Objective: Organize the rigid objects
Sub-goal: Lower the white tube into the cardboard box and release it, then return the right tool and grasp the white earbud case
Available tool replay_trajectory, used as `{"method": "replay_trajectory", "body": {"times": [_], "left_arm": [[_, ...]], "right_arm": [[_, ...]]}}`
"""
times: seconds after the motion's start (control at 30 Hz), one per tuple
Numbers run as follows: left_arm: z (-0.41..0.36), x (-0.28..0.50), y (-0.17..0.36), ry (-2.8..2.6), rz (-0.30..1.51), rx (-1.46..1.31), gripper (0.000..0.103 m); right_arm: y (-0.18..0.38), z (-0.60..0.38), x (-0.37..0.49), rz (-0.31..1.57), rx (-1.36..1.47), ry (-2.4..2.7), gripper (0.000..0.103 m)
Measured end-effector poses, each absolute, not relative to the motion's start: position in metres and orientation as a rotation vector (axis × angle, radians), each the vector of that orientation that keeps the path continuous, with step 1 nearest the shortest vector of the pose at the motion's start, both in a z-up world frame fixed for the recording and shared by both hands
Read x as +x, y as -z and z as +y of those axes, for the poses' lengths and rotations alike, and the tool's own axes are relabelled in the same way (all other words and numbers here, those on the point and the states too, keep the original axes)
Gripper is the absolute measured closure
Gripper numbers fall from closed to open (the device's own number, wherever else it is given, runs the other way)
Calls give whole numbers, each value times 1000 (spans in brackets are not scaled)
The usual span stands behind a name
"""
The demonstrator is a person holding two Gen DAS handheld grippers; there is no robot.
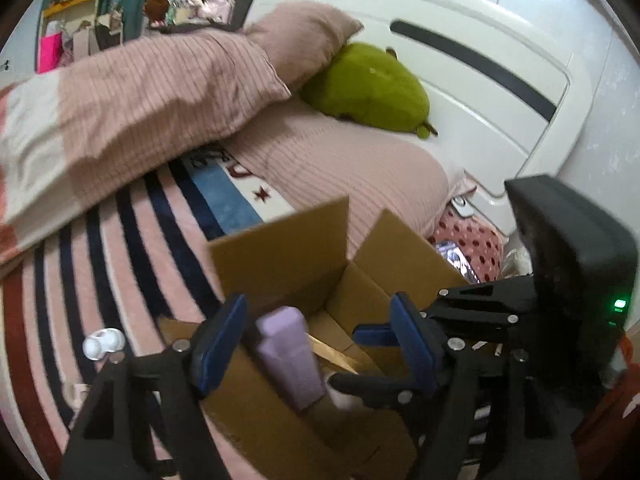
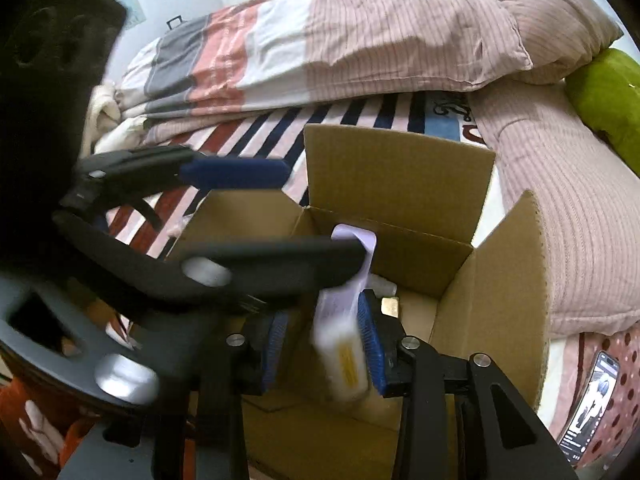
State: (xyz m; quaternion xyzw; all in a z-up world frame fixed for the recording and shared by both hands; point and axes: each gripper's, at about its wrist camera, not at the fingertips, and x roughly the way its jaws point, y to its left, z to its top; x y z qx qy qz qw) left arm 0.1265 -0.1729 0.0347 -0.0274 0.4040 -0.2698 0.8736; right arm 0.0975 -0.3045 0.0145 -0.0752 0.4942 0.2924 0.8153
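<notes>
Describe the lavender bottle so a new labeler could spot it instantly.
Start at the open brown cardboard box standing on the striped bedspread. Over its opening, between the blue pads of the right claw, sits a flat pale-lavender plastic bottle. It is the only purple item, with a yellow label near its base.

We see the cardboard box (image 2: 400,184) directly ahead of the right gripper (image 2: 324,348), on the bed (image 2: 256,132). The bottle (image 2: 344,320) sits between its fingers, over the box opening. The left gripper (image 2: 240,216) reaches in from its left. A phone (image 2: 592,400) lies to its right.
</notes>
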Motion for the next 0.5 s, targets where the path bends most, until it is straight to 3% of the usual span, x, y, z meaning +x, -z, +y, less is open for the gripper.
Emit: {"method": "replay_trajectory", "body": {"times": [0.1, 0.27, 0.37, 0.5], "left_arm": [[-146, 113, -49, 510, 796, -56, 24], [-85, 87, -61, 370, 737, -58, 23], [-44, 69, -55, 280, 722, -67, 23], [6, 45, -36, 182, 714, -85, 20]], "right_arm": [[-26, -293, 87, 1005, -173, -663, 71], [-42, -247, 66, 930, -181, -801, 70], [-41, -212, 50, 899, -206, -898, 55], [-26, -159, 29, 879, -269, -1010, 54]]}}
